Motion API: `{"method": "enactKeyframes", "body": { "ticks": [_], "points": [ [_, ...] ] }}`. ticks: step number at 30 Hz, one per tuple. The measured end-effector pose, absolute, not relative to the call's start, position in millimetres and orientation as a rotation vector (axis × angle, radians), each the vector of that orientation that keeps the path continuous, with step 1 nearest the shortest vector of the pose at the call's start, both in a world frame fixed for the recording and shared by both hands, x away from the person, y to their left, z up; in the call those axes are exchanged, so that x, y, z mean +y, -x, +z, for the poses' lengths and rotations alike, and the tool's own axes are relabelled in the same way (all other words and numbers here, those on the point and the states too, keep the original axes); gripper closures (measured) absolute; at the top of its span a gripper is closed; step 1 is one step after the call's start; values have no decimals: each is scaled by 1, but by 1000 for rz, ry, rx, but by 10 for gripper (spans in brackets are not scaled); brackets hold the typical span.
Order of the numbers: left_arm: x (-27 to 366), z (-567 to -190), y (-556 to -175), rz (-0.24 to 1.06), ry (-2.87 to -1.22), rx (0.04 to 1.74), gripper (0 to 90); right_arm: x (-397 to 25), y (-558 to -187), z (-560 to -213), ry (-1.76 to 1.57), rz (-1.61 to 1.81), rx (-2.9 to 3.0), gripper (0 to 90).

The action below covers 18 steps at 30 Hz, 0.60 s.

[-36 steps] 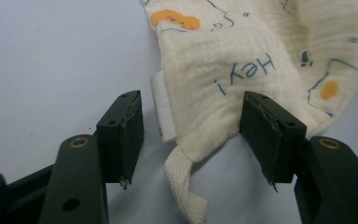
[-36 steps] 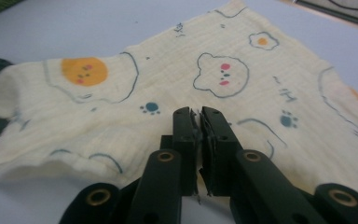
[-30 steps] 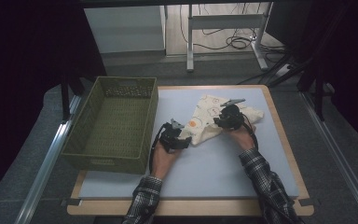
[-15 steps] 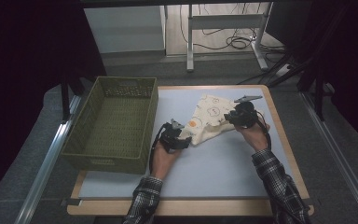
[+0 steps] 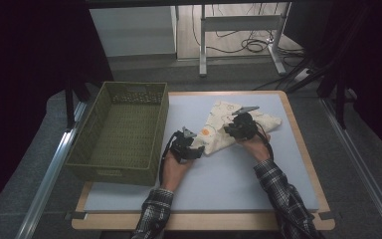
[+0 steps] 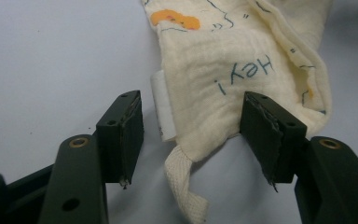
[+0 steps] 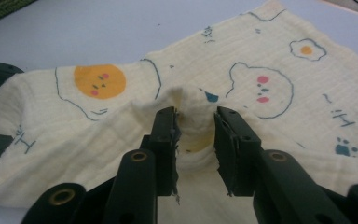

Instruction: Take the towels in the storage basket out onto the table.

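Right claw (image 7: 196,128): jaws drawn in on a raised pinch of the printed muslin cloth (image 7: 270,107), a small ridge of fabric bunched between them. Clamped on cloth, by the look of the puckering around the pinch. In the high view this claw (image 5: 239,124) sits over the cloth's middle, the hand behind it toward the person.

Left claw (image 6: 193,135): jaws wide apart, straddling the cloth's near corner without touching it. Between them lie the corner hem, a white sewn-in label (image 6: 162,109) and a woven hanging loop (image 6: 182,186) trailing toward the claw's base. In the high view this claw (image 5: 185,145) rests at the cloth's corner nearest the basket.

Cloth (image 5: 224,127): cream, printed with an orange face, a fried egg, paw prints and lettering. It lies loosely folded on the pale blue worktop (image 5: 219,184), ahead of both claws, rumpled along one edge.

Beyond the left claw, on its outer side: an olive woven basket (image 5: 129,164), close to the cloth but apart from it.

Handling judgement: light, thin, limp. It will sag and drape from any single hold, and layers may slip apart if only the top one is caught. Not fragile or slippery; the crinkled weave should grip well. Best holds seem to be the hemmed corner by the label for the left claw, all layers together, with the right keeping its pinch.
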<state>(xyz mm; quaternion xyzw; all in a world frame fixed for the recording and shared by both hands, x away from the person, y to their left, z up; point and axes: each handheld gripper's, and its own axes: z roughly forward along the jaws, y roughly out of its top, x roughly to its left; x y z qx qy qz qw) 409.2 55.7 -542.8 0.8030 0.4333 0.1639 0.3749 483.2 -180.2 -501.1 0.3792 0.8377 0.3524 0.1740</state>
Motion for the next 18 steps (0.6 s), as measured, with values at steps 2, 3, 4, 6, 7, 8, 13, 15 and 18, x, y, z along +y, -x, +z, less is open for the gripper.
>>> {"method": "enactKeyframes", "body": {
  "ticks": [2,3,4,6,7,8,13,15,18],
  "points": [
    [56,-543,-409,420,-2056,1109,394,-180,-483,-502,-1070,992,2387,649],
    [56,-543,-409,420,-2059,1108,394,-180,-483,-504,-1061,988,2394,624],
    [56,-543,-409,420,-2060,1108,394,-180,-482,-507,-1056,984,2402,613],
    [56,-543,-409,420,-2060,1108,395,-180,-482,-516,-1042,934,2418,651],
    [56,-543,-409,420,-2060,1108,395,-179,-480,-519,-1028,909,2408,702],
    [56,-543,-409,420,-2060,1108,395,-179,-480,-519,-1028,909,2408,702],
    [56,-543,-409,419,-2060,1108,395,-183,-476,-514,-1053,904,2379,838],
    [56,-543,-409,418,-2056,1113,398,-191,-470,-506,-1060,929,2376,839],
    [56,-543,-409,420,-2055,1107,399,-203,-459,-497,-1066,958,2371,837]
  ]
}}
